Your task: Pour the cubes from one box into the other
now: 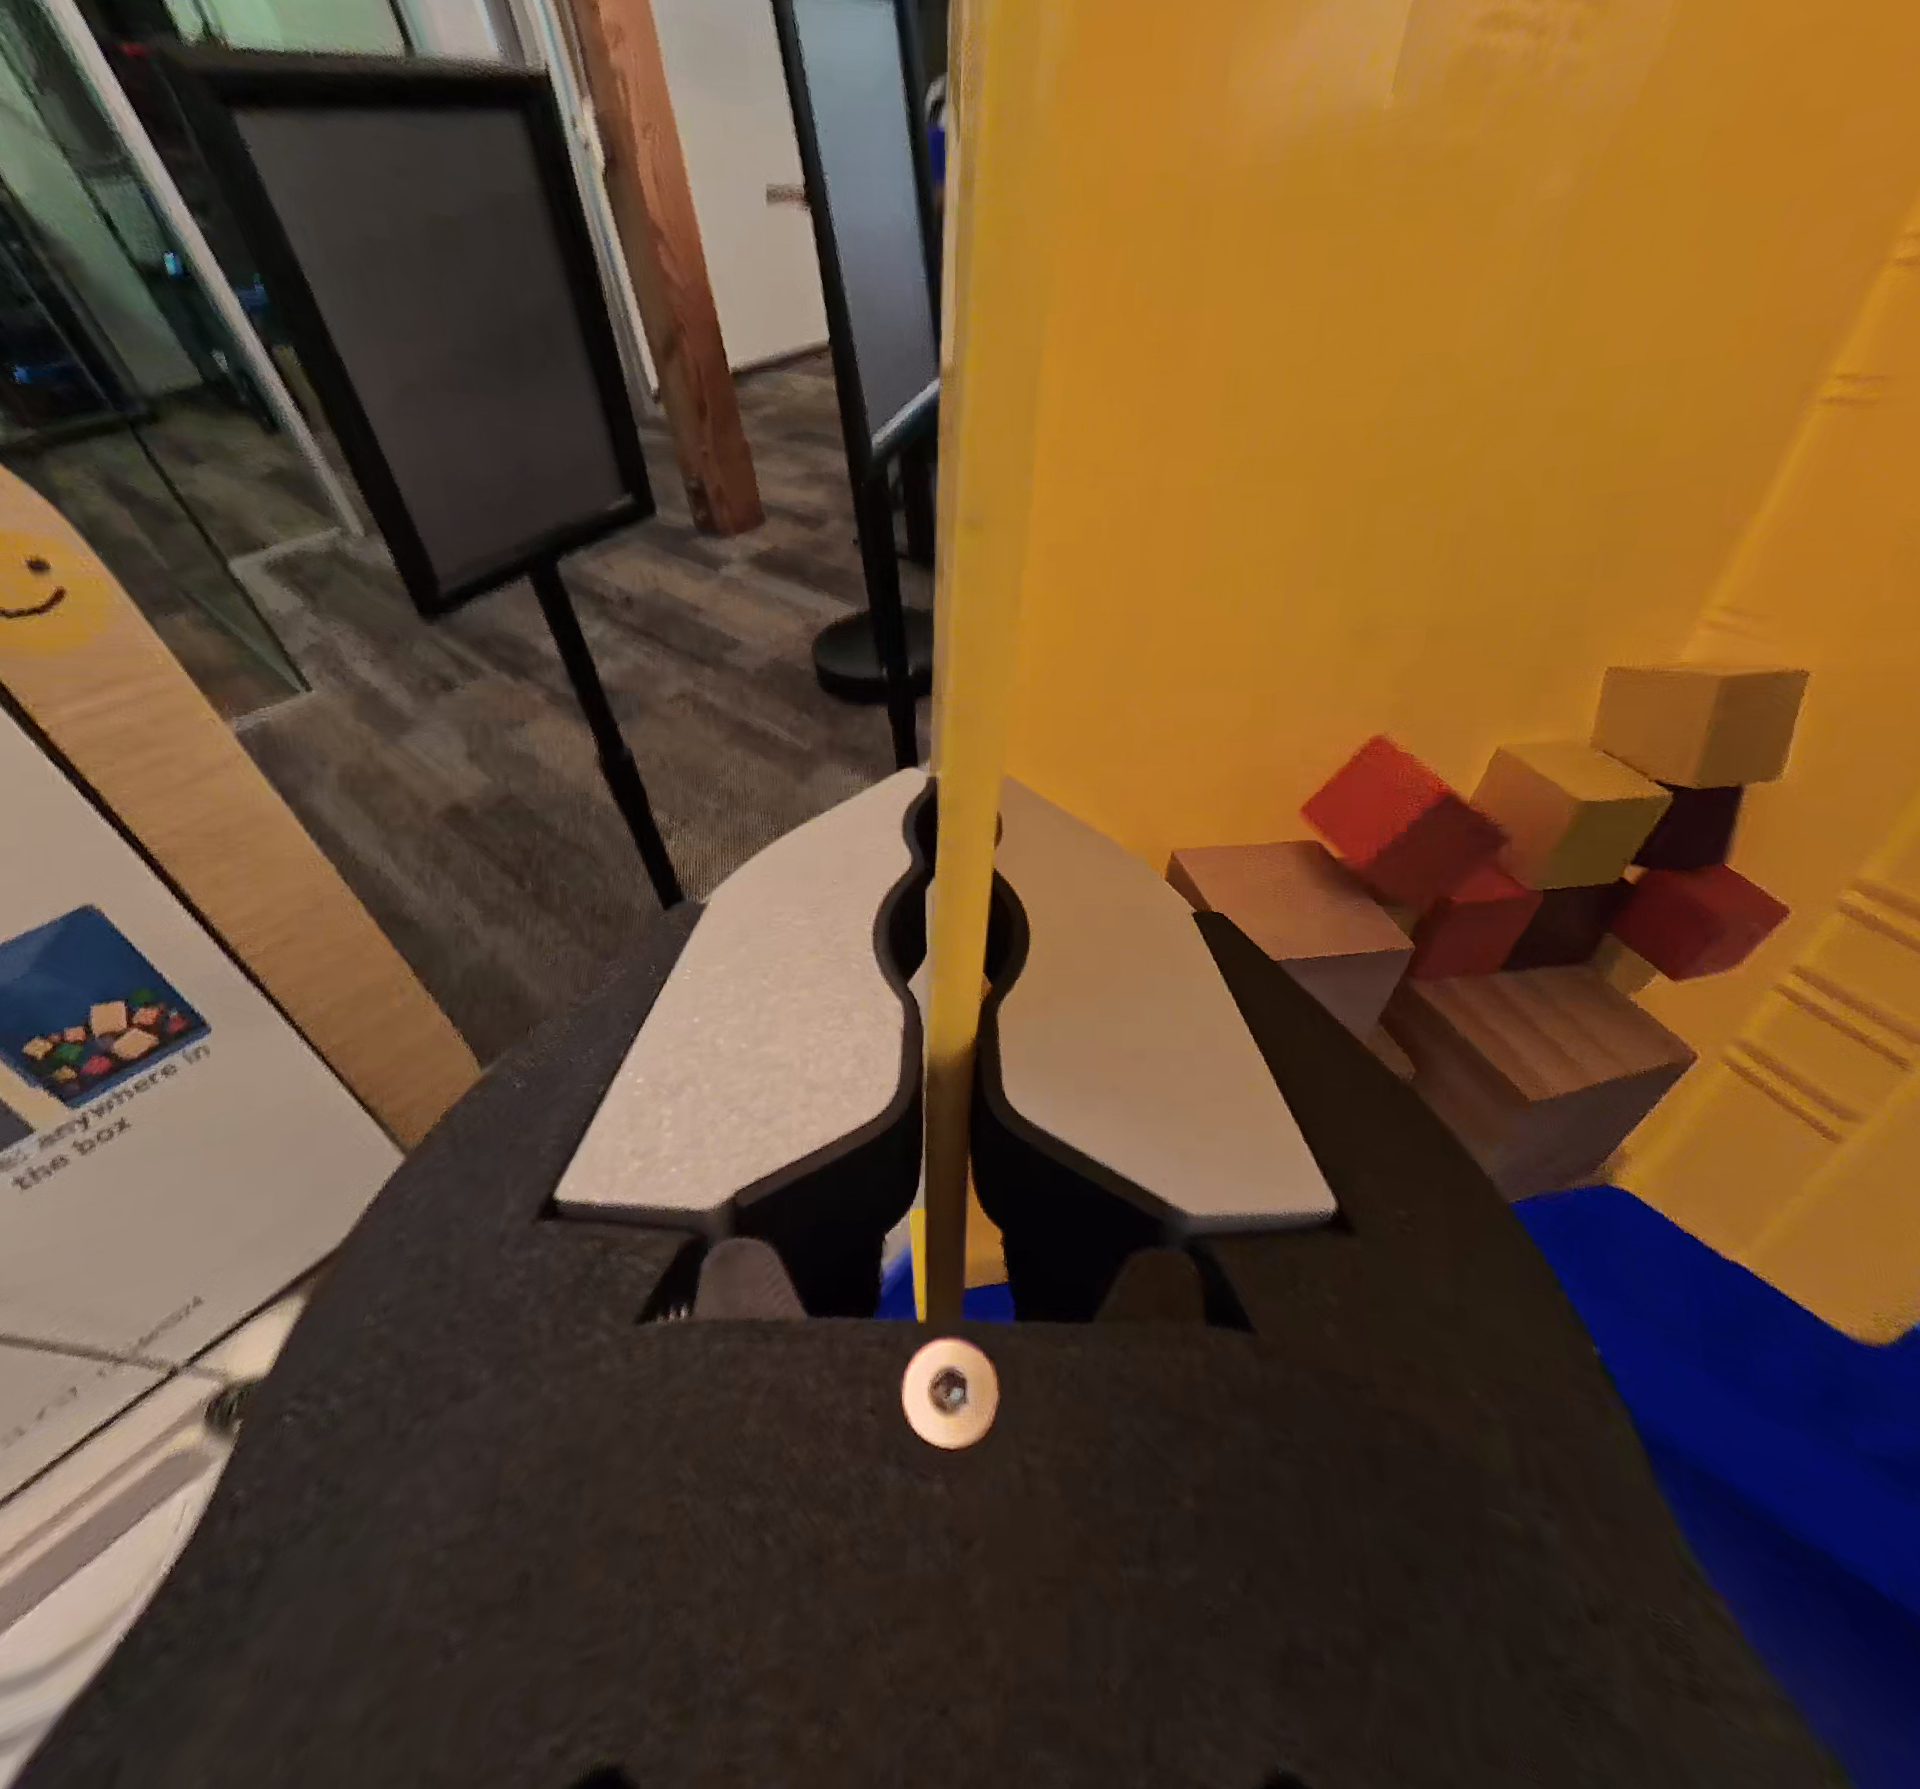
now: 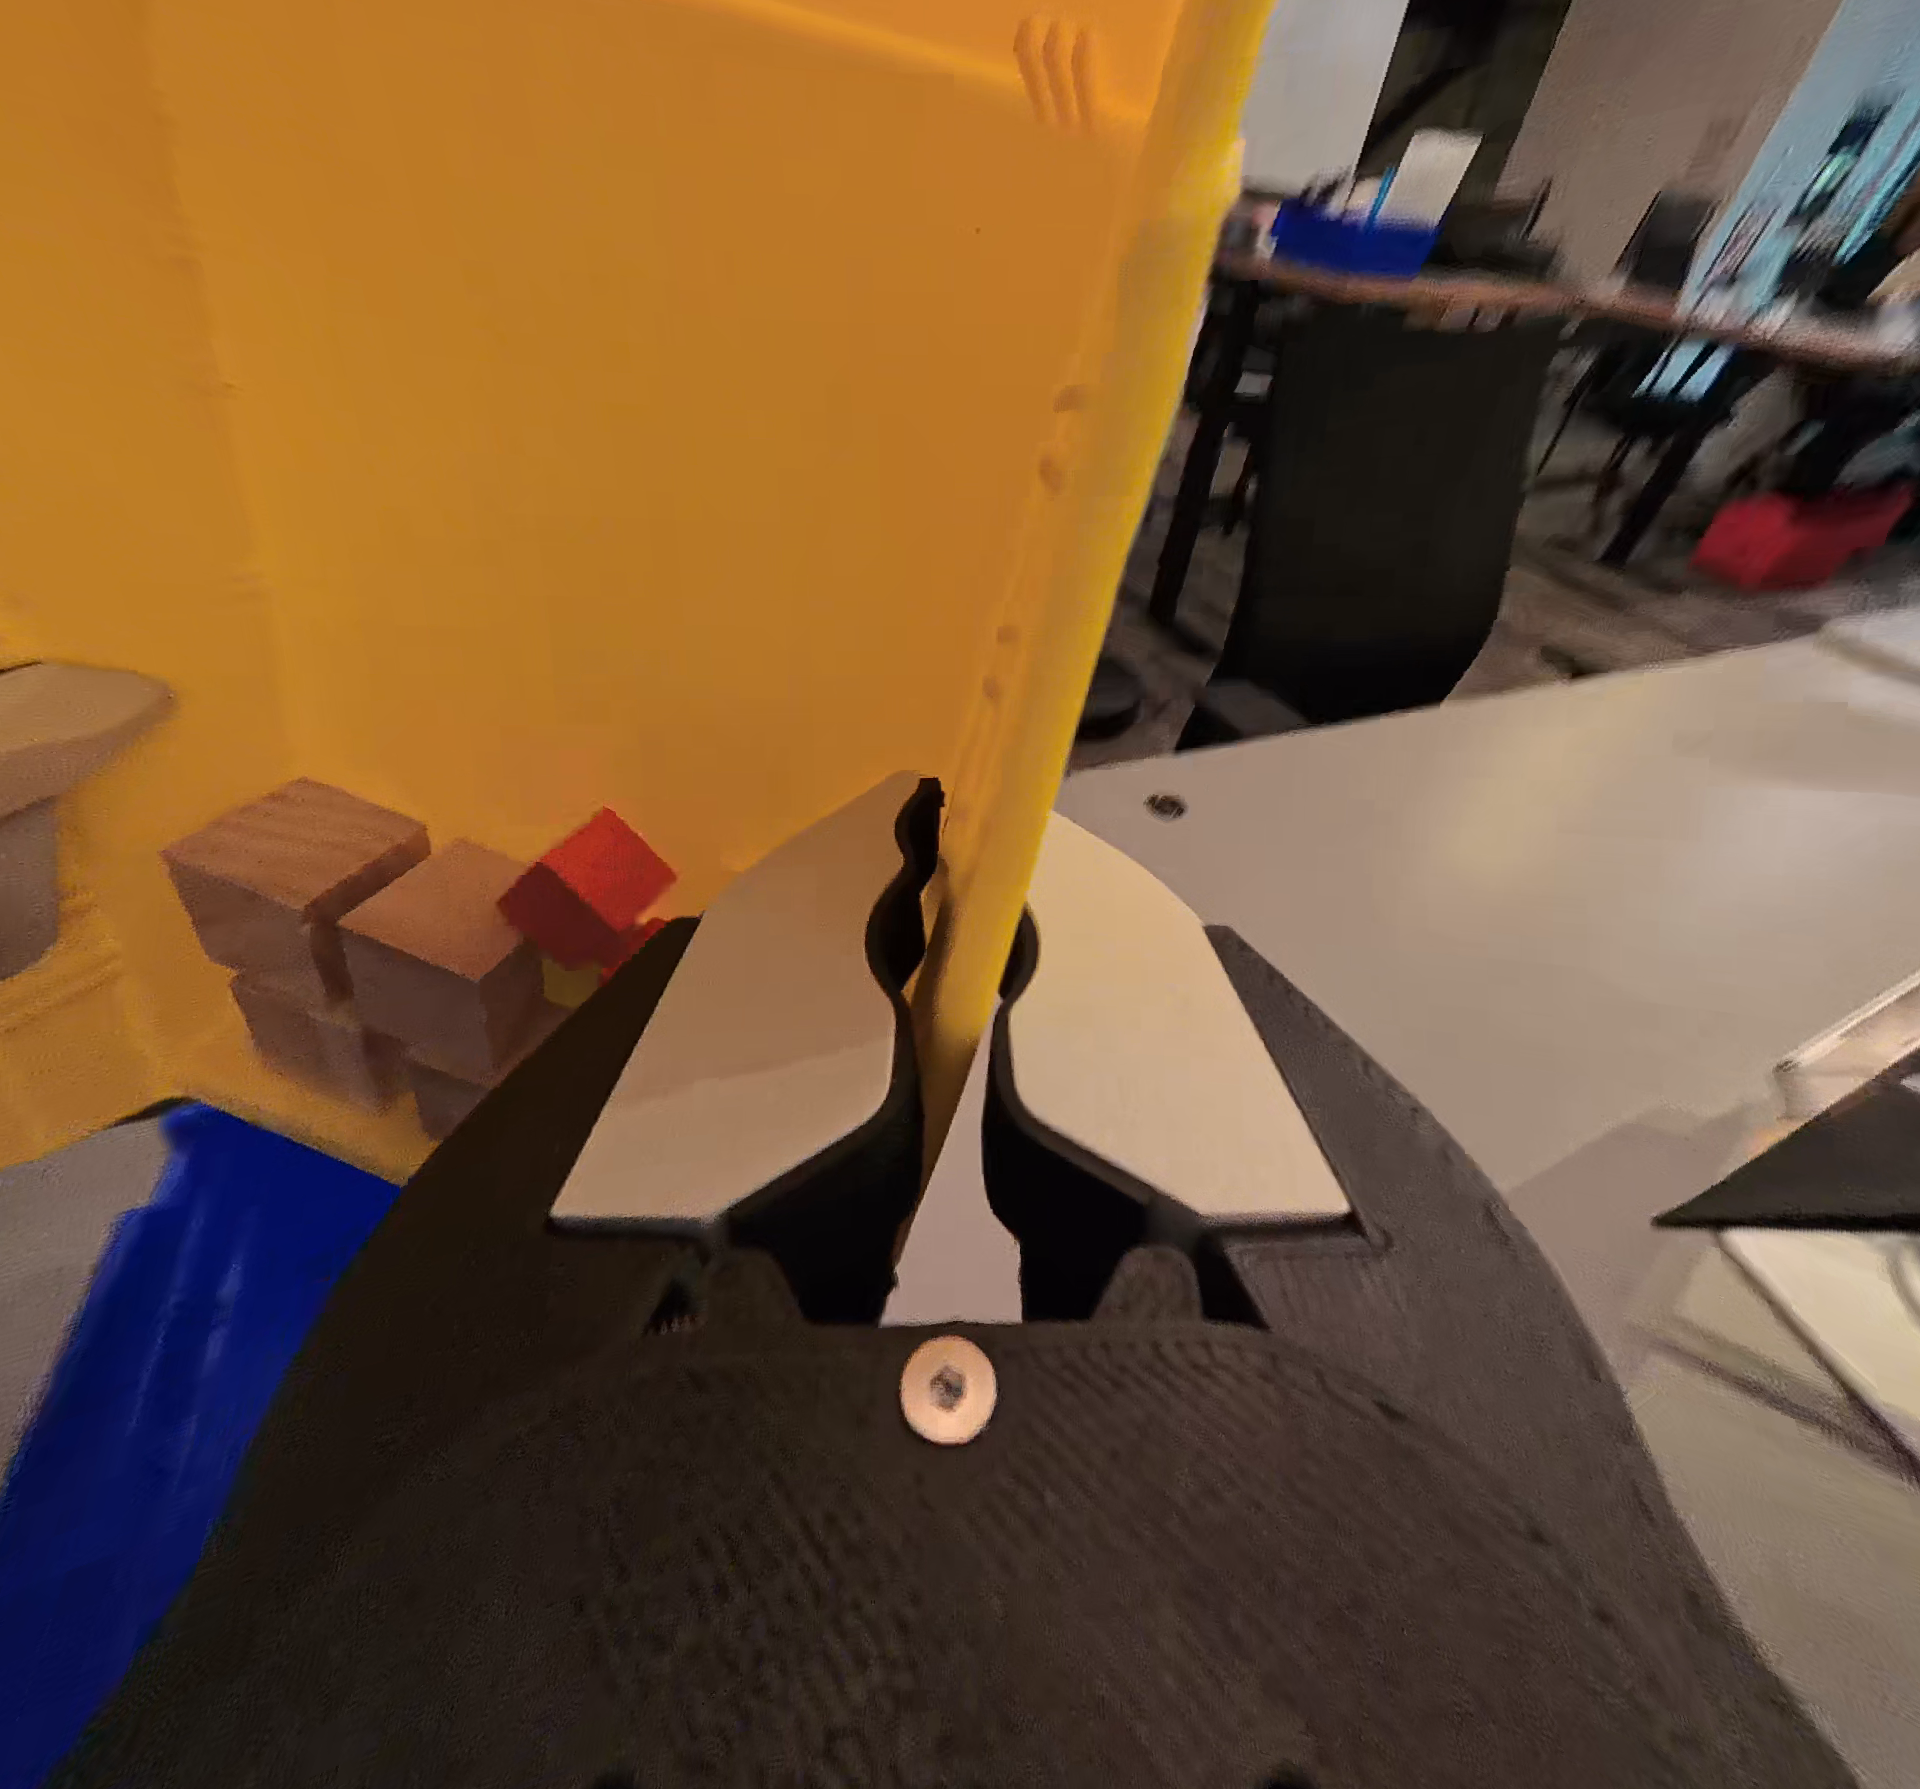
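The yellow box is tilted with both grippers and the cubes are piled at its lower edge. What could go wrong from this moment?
1. The cubes sit heaped at the low edge of the yellow box, above the blue box. They may tumble out together, and some could miss it.
2. The left gripper and right gripper each pinch only a thin wall edge. When the load shifts, the box could slip or twist in the jaws.

Tipped yellow box [image 1: 1351,337], cubes [image 1: 1538,856] over blue box [image 1: 1714,1376]
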### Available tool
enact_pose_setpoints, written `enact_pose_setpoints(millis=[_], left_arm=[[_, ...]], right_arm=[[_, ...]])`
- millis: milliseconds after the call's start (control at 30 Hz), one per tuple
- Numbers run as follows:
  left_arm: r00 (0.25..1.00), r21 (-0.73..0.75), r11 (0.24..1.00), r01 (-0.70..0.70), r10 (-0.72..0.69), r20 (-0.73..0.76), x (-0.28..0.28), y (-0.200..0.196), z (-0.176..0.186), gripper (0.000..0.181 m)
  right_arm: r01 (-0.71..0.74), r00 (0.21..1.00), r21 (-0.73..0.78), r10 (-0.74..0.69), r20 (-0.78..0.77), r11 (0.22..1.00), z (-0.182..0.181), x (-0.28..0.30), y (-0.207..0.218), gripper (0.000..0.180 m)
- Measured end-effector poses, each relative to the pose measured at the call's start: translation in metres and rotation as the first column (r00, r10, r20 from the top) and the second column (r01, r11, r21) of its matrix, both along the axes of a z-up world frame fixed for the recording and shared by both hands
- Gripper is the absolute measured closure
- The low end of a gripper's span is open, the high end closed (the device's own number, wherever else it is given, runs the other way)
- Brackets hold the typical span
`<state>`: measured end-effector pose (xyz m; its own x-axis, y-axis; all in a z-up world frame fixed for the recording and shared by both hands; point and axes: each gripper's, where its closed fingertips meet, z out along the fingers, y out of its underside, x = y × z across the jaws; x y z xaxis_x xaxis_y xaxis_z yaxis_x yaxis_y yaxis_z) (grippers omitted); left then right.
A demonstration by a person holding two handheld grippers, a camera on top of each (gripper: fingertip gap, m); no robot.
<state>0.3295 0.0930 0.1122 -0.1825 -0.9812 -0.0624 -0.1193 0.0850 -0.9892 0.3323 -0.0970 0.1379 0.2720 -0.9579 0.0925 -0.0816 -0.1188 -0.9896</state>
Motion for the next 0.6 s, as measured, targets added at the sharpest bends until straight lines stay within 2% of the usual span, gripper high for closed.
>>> enact_pose_setpoints(millis=[33, 133, 233, 333, 433, 500, 600], left_arm=[[1.000, 0.009, 1.000, -0.002, 0.002, 0.029, 0.000, 0.001, 0.000, 0.178], [0.998, 0.003, 1.000, -0.023, 0.023, -0.050, 0.001, 0.000, -0.012, 0.178], [1.000, -0.010, 1.000, 0.002, -0.002, 0.029, 0.002, 0.001, -0.009, 0.178], [0.999, -0.001, 1.000, -0.007, 0.007, -0.038, 0.002, 0.000, -0.018, 0.178], [0.999, -0.002, 1.000, 0.008, -0.008, 0.037, 0.001, 0.000, -0.014, 0.177], [1.000, -0.006, 1.000, -0.008, 0.008, -0.023, 0.002, 0.000, -0.020, 0.178], [0.998, -0.018, 0.999, 0.033, -0.032, 0.055, 0.001, -0.001, -0.016, 0.178]], right_arm=[[0.006, 1.000, -0.022, -0.005, 0.028, 1.000, -0.001, 0.001, 0.000, 0.174], [-0.002, 0.997, 0.011, 0.002, -0.071, 1.000, -0.017, 0.003, 0.001, 0.174], [0.018, 0.999, -0.031, -0.017, 0.027, 0.999, -0.010, -0.003, -0.001, 0.174], [0.005, 0.998, 0.006, -0.004, -0.064, 1.000, -0.024, 0.000, 0.000, 0.173], [0.019, 0.999, -0.040, -0.018, 0.031, 0.999, -0.016, -0.003, -0.001, 0.174], [0.007, 0.998, -0.005, -0.007, -0.057, 1.000, -0.026, 0.001, 0.000, 0.173], [0.017, 0.999, -0.040, -0.015, 0.051, 0.999, -0.011, -0.007, -0.001, 0.174]])
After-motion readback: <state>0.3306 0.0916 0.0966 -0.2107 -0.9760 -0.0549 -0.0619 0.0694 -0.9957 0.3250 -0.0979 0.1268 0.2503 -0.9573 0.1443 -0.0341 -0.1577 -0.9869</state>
